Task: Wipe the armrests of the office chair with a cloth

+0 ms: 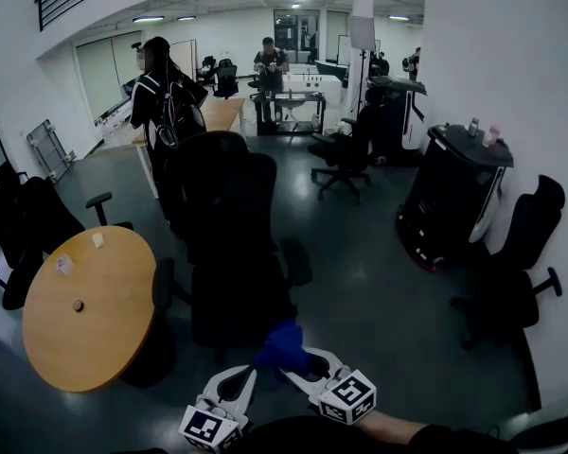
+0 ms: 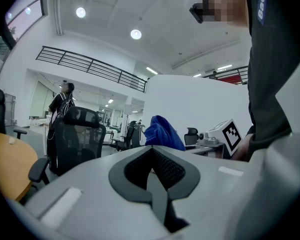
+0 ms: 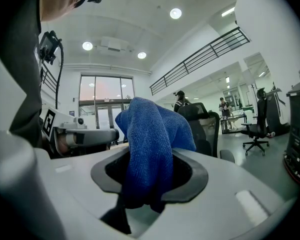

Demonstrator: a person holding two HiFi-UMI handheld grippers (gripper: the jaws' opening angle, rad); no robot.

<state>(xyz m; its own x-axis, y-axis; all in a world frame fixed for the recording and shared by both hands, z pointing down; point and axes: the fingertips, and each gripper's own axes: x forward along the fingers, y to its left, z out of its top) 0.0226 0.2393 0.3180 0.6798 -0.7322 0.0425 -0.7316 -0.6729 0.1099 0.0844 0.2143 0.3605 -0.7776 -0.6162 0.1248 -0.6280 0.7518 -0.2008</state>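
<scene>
A black office chair (image 1: 235, 253) stands just ahead of me, its back toward me, with padded armrests on its left (image 1: 163, 284) and right (image 1: 296, 261). My right gripper (image 1: 293, 365) is shut on a blue cloth (image 1: 282, 345), held low behind the chair's seat. In the right gripper view the cloth (image 3: 149, 139) bulges up out of the right gripper (image 3: 149, 181), and the chair (image 3: 204, 126) shows behind it. My left gripper (image 1: 242, 380) hangs beside the right one, shut and empty. From the left gripper (image 2: 153, 159) I see the cloth (image 2: 162, 133) and the chair (image 2: 76, 136).
A round wooden table (image 1: 47, 343) stands close on the left with dark chairs (image 1: 24, 230) behind it. A black machine (image 1: 450, 201) and another chair (image 1: 511, 282) are on the right. Two people (image 1: 161, 93) stand further back by desks.
</scene>
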